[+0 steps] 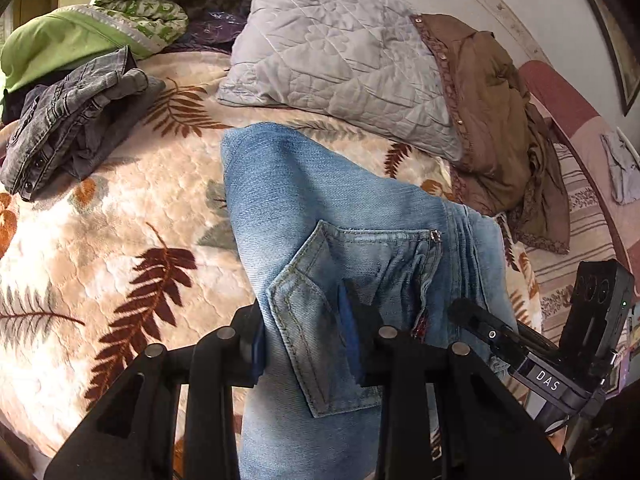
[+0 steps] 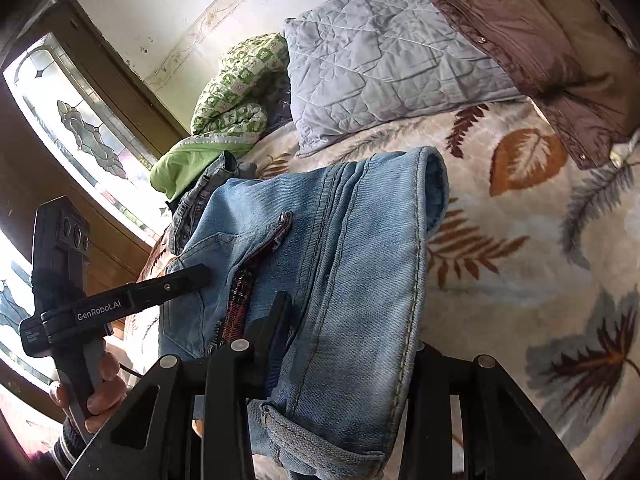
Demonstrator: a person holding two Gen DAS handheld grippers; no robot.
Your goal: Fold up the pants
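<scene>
Between the left gripper (image 1: 308,336) fingers sits the light blue denim pants (image 1: 320,208), pocket clamped; the right gripper (image 2: 348,344) grips the seam edge. Keep both holds level, lowering onto the leaf-patterned bed blanket (image 1: 120,208) ahead evenly.

The left gripper (image 1: 308,328) and right gripper (image 2: 344,344) were both clamped on the blue jeans (image 1: 320,200), side by side, held above the bed.

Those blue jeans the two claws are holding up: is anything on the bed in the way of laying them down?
Nothing visible: the leaf-print blanket beneath the blue jeans looks bare. The grey jeans, pillow and brown garment lie at its edges.
</scene>
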